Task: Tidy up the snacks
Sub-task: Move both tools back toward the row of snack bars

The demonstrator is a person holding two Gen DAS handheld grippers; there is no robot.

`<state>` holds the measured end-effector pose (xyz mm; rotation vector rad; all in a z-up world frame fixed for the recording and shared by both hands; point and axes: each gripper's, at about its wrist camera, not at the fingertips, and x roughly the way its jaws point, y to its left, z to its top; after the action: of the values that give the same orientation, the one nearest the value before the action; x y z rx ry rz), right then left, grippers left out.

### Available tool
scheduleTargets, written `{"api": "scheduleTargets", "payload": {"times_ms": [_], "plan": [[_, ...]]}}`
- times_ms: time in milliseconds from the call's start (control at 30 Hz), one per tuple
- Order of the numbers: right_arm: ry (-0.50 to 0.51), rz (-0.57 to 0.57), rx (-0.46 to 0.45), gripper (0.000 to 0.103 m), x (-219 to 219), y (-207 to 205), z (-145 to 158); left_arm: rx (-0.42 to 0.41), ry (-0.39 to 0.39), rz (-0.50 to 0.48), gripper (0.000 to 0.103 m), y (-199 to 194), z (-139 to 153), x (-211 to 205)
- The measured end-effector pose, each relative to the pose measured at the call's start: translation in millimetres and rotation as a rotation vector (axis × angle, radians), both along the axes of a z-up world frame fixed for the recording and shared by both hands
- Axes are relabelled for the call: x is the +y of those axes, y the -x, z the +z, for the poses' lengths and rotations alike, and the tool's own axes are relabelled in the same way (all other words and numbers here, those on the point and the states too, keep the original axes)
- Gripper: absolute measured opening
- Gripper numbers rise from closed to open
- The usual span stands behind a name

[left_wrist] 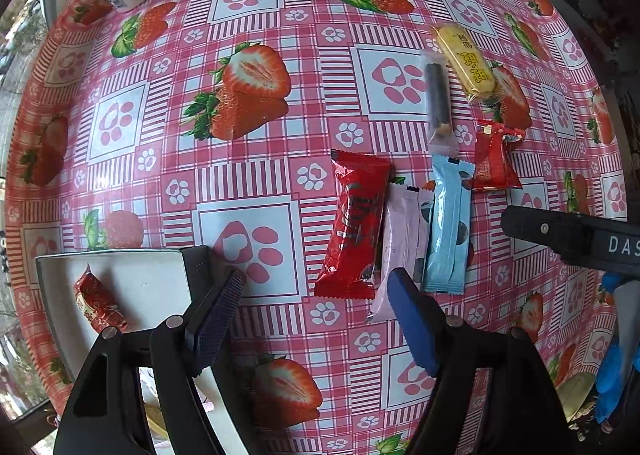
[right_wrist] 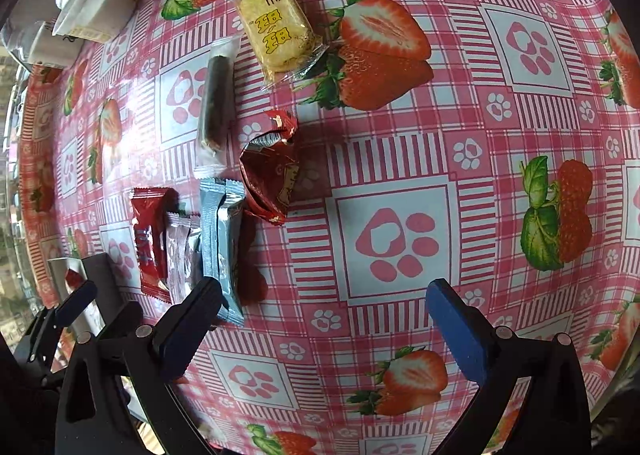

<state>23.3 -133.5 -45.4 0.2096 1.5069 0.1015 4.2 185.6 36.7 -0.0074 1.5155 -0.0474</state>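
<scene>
Your tabletop point(left_wrist: 256, 143) wears a glossy plastic cloth that throws back glare. At two o'clock in the left wrist view, the yellow cracker pack point(left_wrist: 466, 61) sits in clear, shiny film, and so does the dark roll point(left_wrist: 437, 95) beside it. The big red wrapper point(left_wrist: 356, 223) is crinkled, mirror-bright foil; the pink sachet point(left_wrist: 396, 251) looks softer and more satin, the pale blue sachet point(left_wrist: 447, 231) smooth and glossy. The small red packet point(left_wrist: 494, 159) is creased foil. At eight o'clock the white tray point(left_wrist: 152, 283) looks matt and smooth. Your left tool point(left_wrist: 316, 303) has matt black plastic arms with ribbed blue pads point(left_wrist: 412, 319); the right tool point(right_wrist: 324, 311) looks the same.
</scene>
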Motion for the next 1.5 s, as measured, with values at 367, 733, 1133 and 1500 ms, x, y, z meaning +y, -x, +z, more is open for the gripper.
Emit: {"api": "scheduleTargets", "payload": {"times_ms": [367, 733, 1133, 1500], "plan": [[-0.072, -0.054, -0.009, 0.103, 6, -75, 9, 0.042, -0.024, -0.018, 0.079, -25, -32, -3], [-0.029, 0.036, -0.012, 0.036, 39, -53, 5, 0.020, -0.032, -0.055, 0.033, -20, -35, -18], [-0.005, 0.092, 0.013, 0.036, 5, 27, -6, 0.087, 0.004, -0.085, 0.027, 71, -40, -43], [-0.045, 0.034, -0.016, 0.067, -22, 43, 8, 0.100, -0.012, -0.070, 0.060, 122, -32, -34]]}}
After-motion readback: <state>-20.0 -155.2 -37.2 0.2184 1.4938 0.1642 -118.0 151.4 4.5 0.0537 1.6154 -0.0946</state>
